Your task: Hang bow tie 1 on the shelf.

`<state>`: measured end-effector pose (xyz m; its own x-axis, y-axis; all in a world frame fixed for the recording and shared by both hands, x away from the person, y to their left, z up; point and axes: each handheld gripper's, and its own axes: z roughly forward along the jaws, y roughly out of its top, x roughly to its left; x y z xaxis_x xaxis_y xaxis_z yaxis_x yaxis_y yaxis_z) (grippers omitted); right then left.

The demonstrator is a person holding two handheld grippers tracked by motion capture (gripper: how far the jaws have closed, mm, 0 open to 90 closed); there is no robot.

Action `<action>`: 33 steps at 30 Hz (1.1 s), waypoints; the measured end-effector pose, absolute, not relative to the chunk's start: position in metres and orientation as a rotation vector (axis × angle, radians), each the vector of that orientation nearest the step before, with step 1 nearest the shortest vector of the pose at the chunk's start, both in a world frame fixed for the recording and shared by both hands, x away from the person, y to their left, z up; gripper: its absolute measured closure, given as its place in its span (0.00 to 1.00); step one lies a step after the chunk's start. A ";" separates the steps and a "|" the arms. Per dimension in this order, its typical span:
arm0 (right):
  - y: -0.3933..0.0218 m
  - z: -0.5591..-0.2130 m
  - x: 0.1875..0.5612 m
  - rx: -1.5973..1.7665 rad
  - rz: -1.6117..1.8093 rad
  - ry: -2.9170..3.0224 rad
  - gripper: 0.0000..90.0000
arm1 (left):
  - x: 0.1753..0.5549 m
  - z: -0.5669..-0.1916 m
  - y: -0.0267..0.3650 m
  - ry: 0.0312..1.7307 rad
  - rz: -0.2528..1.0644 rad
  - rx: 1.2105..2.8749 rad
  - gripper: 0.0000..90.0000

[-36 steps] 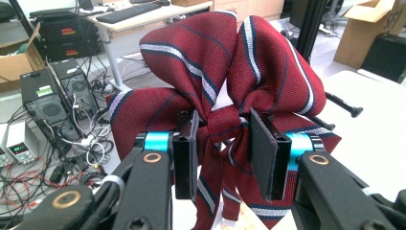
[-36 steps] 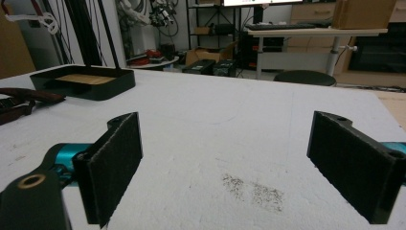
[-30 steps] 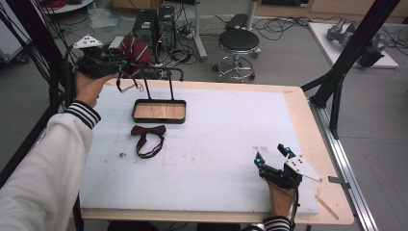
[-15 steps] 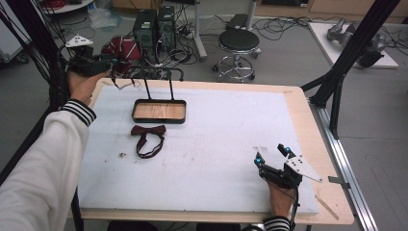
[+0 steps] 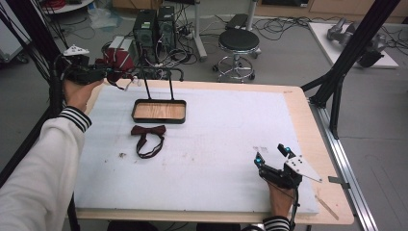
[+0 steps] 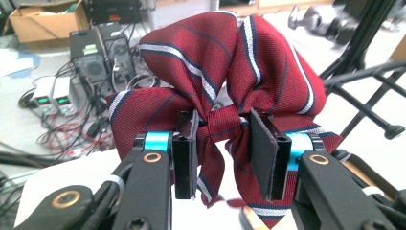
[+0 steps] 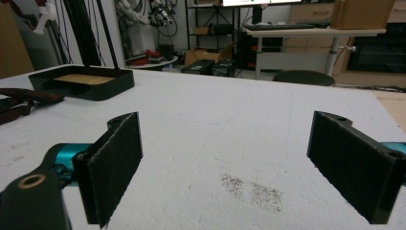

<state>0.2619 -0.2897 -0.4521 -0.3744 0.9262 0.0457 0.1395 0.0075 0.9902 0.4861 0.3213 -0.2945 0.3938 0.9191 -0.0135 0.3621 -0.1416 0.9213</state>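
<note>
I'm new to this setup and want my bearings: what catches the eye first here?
The striped red bow tie, pinched at its knot by the left hand-held gripper beyond the table's far left corner. Then the dark bow tie lying on the white mat before the black stand's tray; the right hand-held gripper rests open, near right.

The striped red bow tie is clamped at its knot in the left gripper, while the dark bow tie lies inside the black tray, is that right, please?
Not quite: the dark bow tie lies on the white mat, just in front of the black tray, as the high view shows. The striped red bow tie is indeed clamped at its knot in the left gripper.
</note>
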 end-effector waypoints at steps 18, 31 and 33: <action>-0.290 -0.452 0.262 1.113 1.437 1.593 0.12 | 0.480 -0.316 0.324 1.186 0.736 1.747 0.72; -0.289 -0.452 0.262 1.111 1.435 1.594 0.12 | 0.478 -0.318 0.324 1.175 0.744 1.767 0.68; -0.289 -0.452 0.262 1.112 1.435 1.594 0.12 | 0.478 -0.318 0.324 1.155 0.752 1.762 0.57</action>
<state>0.2621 -0.2894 -0.4521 -0.3775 0.9251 0.0398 0.1366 0.0132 0.9905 0.4777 0.3245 -0.3182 0.3858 0.9223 0.0223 0.3942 -0.1867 0.8998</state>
